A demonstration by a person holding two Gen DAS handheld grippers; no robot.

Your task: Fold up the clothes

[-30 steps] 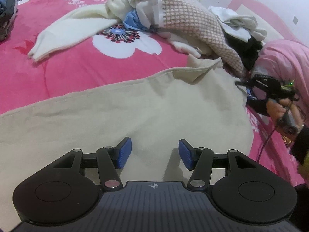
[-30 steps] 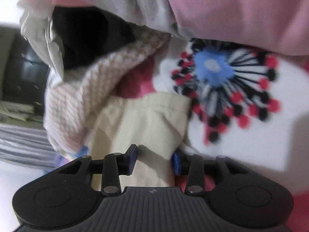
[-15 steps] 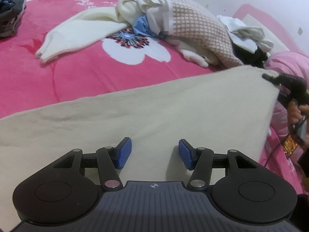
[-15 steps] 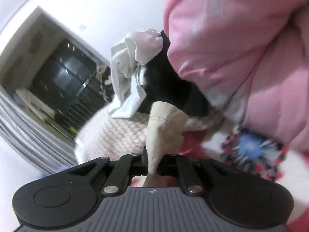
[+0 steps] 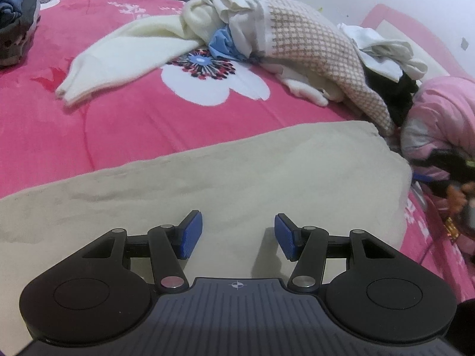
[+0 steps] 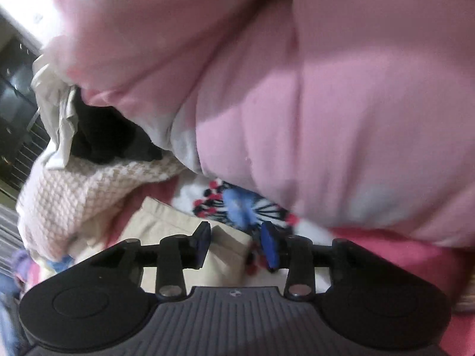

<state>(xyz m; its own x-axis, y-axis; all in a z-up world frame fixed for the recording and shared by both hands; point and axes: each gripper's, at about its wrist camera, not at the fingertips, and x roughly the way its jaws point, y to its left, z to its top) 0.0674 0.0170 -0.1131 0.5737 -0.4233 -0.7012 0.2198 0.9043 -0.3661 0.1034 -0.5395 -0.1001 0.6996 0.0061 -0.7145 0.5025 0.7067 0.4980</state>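
A beige garment [image 5: 237,178] lies spread flat on the pink flowered bedspread [image 5: 118,118]. My left gripper [image 5: 238,235] is open and empty, low over the garment's near part. In the right wrist view, my right gripper [image 6: 236,244] is open, with the garment's corner [image 6: 190,237] lying on the bed just under and between its fingers, not pinched. The right gripper also shows blurred at the right edge of the left wrist view [image 5: 451,175].
A heap of clothes with a checked pink-white knit [image 5: 311,44], a cream sweater [image 5: 124,56], white and black items stands at the back. A pink padded jacket [image 6: 326,103] bulges right beside the right gripper. Folded dark clothes [image 5: 14,23] sit far left.
The right gripper had lifted and pulled the garment's corner taut; it has now lowered it to the bed and opened, letting go. The left gripper stayed open in place.
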